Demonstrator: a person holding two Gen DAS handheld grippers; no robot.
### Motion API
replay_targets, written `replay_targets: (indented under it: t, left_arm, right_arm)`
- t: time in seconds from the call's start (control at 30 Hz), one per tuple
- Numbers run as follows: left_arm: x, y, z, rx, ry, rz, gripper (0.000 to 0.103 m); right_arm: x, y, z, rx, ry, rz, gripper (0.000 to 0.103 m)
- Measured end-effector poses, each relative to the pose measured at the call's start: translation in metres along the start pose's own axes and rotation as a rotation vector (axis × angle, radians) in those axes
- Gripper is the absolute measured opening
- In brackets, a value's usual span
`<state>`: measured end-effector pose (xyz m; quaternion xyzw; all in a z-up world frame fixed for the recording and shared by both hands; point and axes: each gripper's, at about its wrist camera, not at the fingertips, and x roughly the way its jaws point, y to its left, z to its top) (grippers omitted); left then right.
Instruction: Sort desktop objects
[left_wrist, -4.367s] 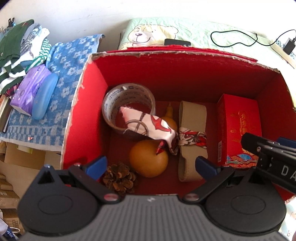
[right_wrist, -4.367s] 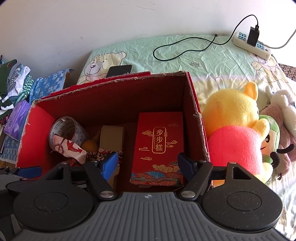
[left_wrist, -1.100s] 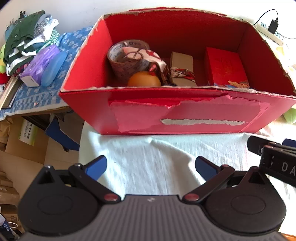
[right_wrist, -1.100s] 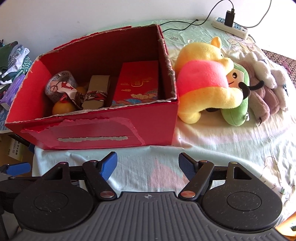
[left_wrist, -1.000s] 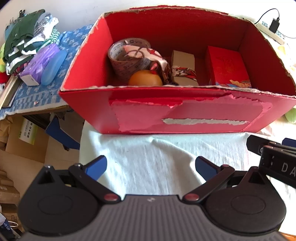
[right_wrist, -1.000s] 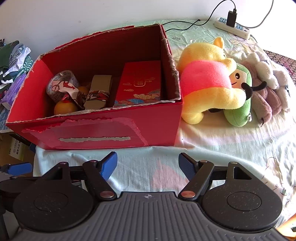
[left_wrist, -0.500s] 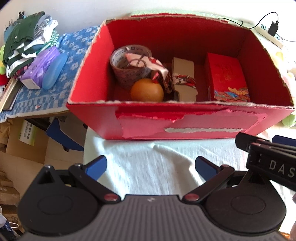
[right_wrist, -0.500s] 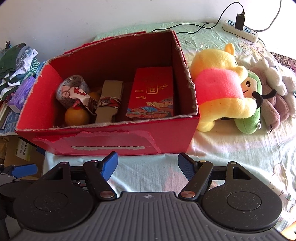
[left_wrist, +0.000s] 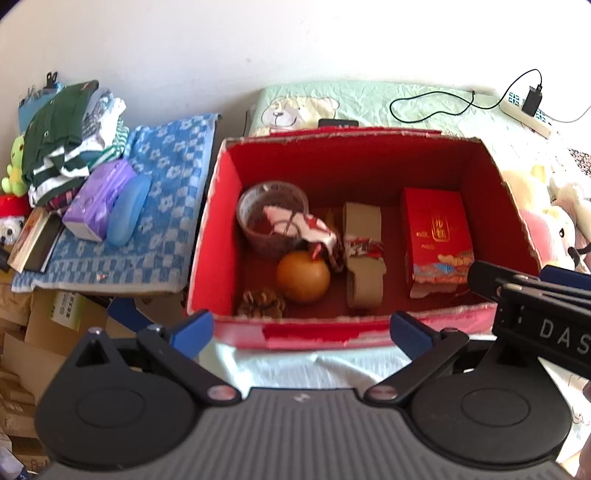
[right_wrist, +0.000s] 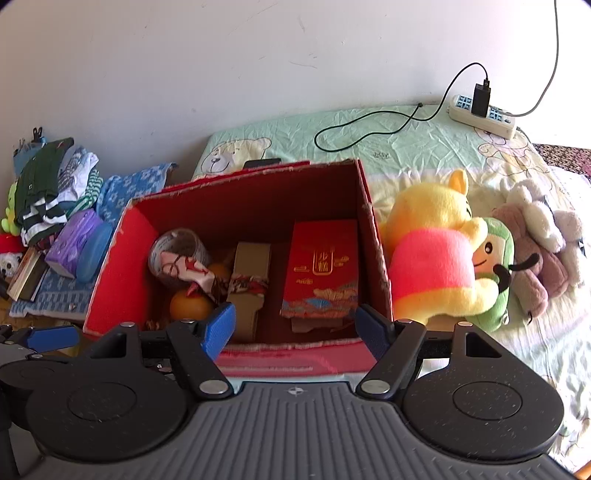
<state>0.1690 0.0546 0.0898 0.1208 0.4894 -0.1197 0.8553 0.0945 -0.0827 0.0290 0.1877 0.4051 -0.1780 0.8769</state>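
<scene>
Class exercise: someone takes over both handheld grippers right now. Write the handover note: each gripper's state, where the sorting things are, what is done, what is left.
Left gripper: open, empty, at the red box's near wall.
Right gripper: open, empty, same side.
In the box: tape roll, scarf, orange ball, pine cone, tan holder, red carton.
Done: those six are boxed.
Left: possibly the plush toys beside the box; unclear from here.

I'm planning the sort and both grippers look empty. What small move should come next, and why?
Probably ease the left gripper forward and down over the red box's near wall toward the orange ball. Both grippers are open and empty, and the ball lies nearest, ahead of its jaws.
</scene>
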Motion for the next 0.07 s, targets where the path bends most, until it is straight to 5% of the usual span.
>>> replay_targets:
  t: [0.07]
  left_arm:
    - [0.0031,0.0000,0.0062,0.002,-0.005,0.002,0.102]
  right_arm:
    - [0.0058,-0.0016,0.0040,0.007,-0.007,-0.010,0.075]
